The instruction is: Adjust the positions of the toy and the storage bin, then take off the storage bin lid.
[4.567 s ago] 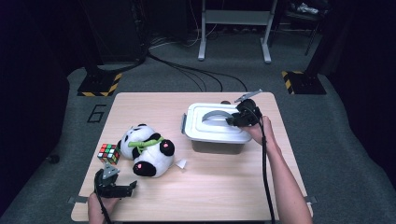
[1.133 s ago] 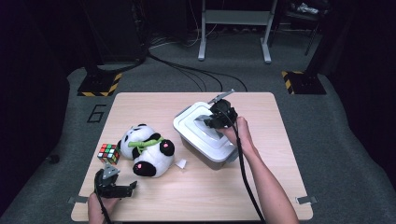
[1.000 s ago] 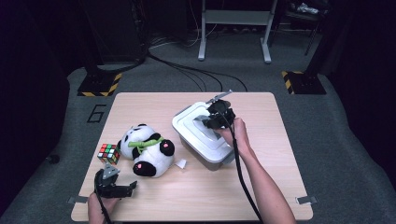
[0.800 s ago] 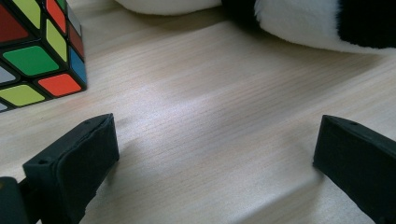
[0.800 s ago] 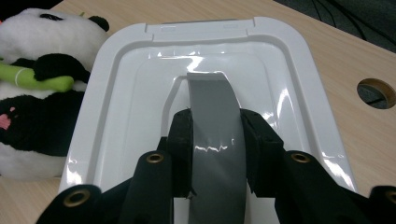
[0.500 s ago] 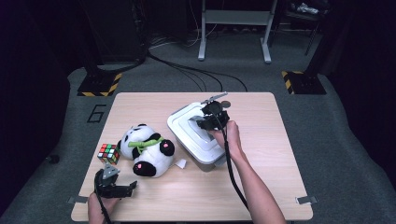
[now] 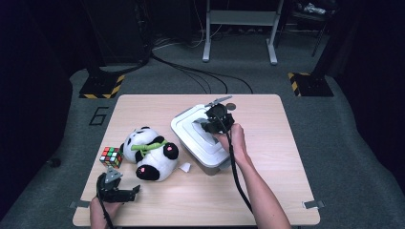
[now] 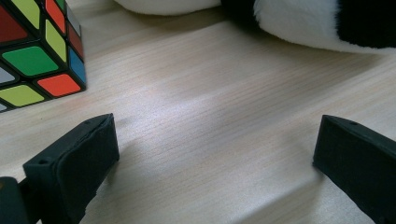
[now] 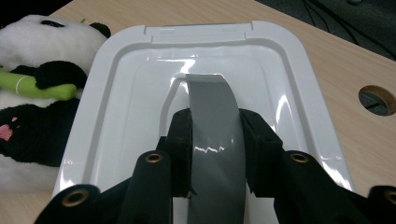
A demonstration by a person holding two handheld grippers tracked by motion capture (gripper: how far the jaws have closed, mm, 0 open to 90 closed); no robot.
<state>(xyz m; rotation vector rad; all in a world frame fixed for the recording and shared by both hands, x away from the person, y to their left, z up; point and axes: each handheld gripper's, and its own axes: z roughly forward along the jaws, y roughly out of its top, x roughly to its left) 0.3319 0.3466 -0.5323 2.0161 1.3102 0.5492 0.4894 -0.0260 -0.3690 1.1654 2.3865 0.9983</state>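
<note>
A white lidded plastic box (image 7: 200, 138) sits turned at an angle in the middle of the table. My right gripper (image 7: 210, 126) is shut on the grey handle (image 9: 212, 119) on its lid (image 9: 140, 84), one jaw pressing each side of the handle. A plush panda (image 7: 149, 153) with a green bamboo sprig lies just left of the box, its flank touching or nearly touching it. A colour cube (image 7: 111, 156) sits left of the panda. My left gripper (image 7: 117, 189) rests open near the table's front left edge, nothing between its jaws, with the cube (image 8: 32, 51) and panda (image 8: 299, 23) ahead.
The wooden table (image 7: 286, 143) has a round cable hole (image 9: 377, 99) at its back, right of the box. A small white tag (image 7: 184, 167) lies by the panda. Black cables and a metal stand's legs lie on the grey floor beyond the table.
The right gripper has dragged the white box left and toward the panda, turning it at an angle. The left gripper has stayed put.
</note>
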